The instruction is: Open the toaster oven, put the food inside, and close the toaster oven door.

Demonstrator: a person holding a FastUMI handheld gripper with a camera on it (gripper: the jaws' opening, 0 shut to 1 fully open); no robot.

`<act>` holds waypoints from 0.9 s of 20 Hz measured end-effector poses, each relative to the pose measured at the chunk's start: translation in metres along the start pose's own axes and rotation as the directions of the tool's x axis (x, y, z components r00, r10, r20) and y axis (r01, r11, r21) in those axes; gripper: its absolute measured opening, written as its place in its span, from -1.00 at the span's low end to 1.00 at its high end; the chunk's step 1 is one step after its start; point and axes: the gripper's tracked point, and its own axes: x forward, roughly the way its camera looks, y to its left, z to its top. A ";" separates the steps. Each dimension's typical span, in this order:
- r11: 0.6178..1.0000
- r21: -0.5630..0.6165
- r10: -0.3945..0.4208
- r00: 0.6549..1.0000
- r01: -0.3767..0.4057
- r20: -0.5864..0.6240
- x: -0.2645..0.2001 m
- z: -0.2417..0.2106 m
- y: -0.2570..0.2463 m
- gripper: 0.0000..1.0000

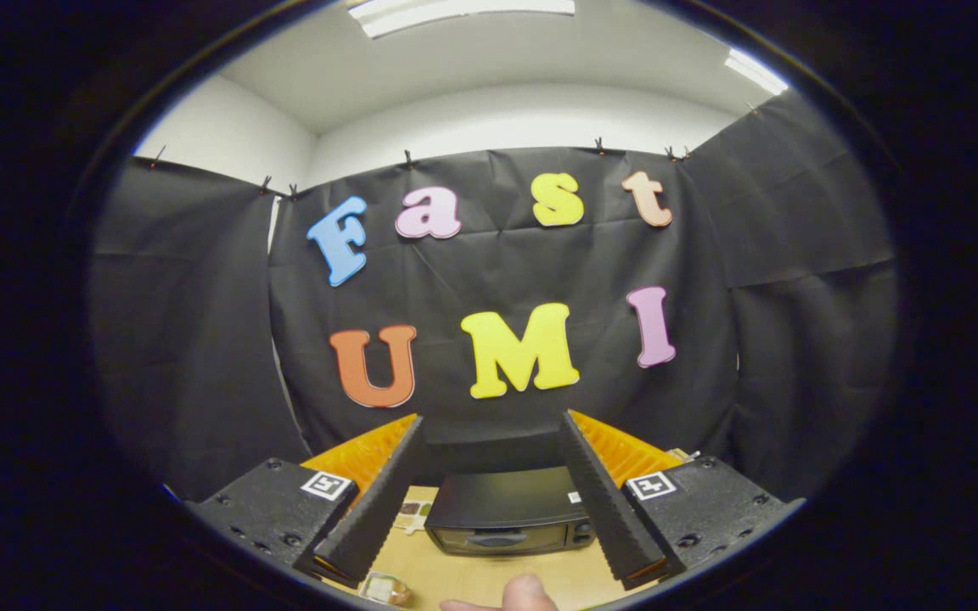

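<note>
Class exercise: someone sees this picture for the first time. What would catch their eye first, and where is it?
Probably the black toaster oven, door shut, on the wooden table ahead between the spread fingers of the open gripper. Next, a fingertip at the table's near edge, and a small clear-wrapped item just left of it.

We look out from the gripper (489,501) itself, forward along its two spread fingers (374,509), with the camera held above the wooden table (489,577) and tipped slightly upward, so the booth's black cloth wall and the ceiling lights take most of what lies beyond the fingers. Between the fingers and a little ahead of them we see the toaster oven (506,513) from above and in front, near but not touched. A person's fingertip (527,592) sits closest to the lens, between the finger bases.
</note>
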 end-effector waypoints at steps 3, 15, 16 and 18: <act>1.000 -0.027 0.007 0.999 -0.008 -0.043 0.006 -0.025 0.002 1.00; 0.996 -0.064 0.025 0.912 -0.056 -0.410 0.123 -0.245 -0.011 1.00; 0.997 -0.061 0.017 0.894 -0.050 -0.449 0.133 -0.269 -0.016 1.00; 0.998 -0.047 0.004 0.858 -0.033 -0.514 0.153 -0.310 -0.025 1.00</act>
